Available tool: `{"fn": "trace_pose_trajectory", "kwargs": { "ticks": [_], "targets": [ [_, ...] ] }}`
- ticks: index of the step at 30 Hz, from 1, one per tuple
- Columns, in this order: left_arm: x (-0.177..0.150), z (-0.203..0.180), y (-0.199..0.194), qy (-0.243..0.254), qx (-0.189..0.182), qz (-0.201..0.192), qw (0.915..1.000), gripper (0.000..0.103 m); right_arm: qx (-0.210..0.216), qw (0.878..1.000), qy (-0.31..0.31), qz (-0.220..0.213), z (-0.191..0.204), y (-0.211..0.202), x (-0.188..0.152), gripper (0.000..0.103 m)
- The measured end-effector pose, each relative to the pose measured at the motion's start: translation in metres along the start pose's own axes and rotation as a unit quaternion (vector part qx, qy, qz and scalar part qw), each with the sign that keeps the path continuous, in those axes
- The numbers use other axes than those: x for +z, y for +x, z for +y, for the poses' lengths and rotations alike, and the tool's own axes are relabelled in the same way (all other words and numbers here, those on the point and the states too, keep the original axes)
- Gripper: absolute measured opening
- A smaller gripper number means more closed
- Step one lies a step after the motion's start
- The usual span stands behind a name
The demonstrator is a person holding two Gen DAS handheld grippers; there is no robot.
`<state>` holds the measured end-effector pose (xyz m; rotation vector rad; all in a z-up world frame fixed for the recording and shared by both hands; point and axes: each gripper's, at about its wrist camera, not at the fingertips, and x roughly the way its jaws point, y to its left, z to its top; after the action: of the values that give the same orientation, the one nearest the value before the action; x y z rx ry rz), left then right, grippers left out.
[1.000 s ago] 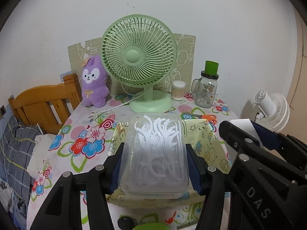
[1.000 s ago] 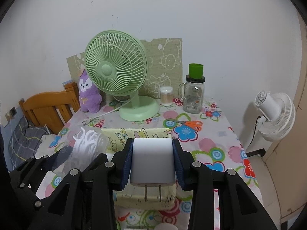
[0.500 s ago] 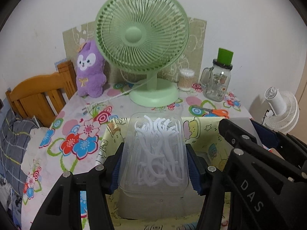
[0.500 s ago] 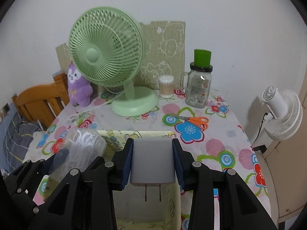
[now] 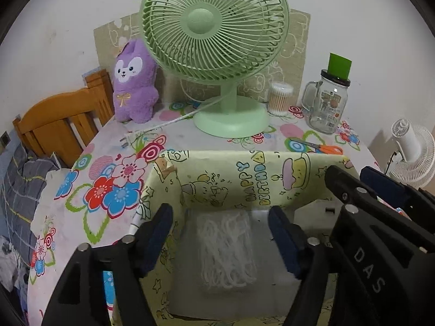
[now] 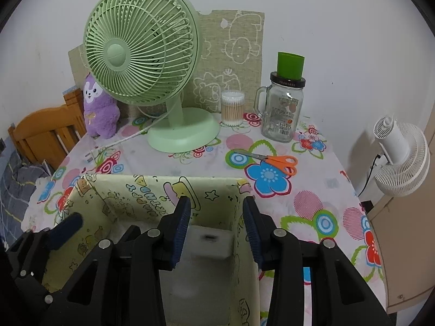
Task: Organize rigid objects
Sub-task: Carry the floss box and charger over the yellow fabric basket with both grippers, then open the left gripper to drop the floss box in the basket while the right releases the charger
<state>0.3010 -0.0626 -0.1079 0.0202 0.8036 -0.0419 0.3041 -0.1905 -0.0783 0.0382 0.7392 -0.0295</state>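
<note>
**Both items now lie in the yellow box**

The left gripper has just been opening; its pads stand clear of the clear floss-pick case, which a second ago it clamped and which now lies on the floor of the yellow box. The right gripper also appears to have let go: the white charger, gripped earlier, rests below, seemingly untouched.
</note>
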Motion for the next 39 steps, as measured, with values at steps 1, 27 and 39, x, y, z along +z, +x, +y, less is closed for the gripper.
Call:
{"fn": "trace_pose_trajectory", "kwargs": {
  "ticks": [1,27,39],
  "targets": [
    [0.000,0.000,-0.001,0.001,0.001,-0.001,1.0000,0.079,-0.002,1.000,0.000,-0.001,0.000,0.000,0.000,0.044],
    [-0.016,-0.004,-0.055,0.031,0.007,-0.034,0.9989,0.103,-0.023,0.999,-0.001,-0.028,0.004,-0.055,-0.018,0.097],
    [-0.026,-0.006,-0.083,0.028,0.001,-0.040,0.9988,0.103,-0.024,0.999,0.007,-0.040,-0.001,-0.089,-0.030,0.098]
  ]
}}
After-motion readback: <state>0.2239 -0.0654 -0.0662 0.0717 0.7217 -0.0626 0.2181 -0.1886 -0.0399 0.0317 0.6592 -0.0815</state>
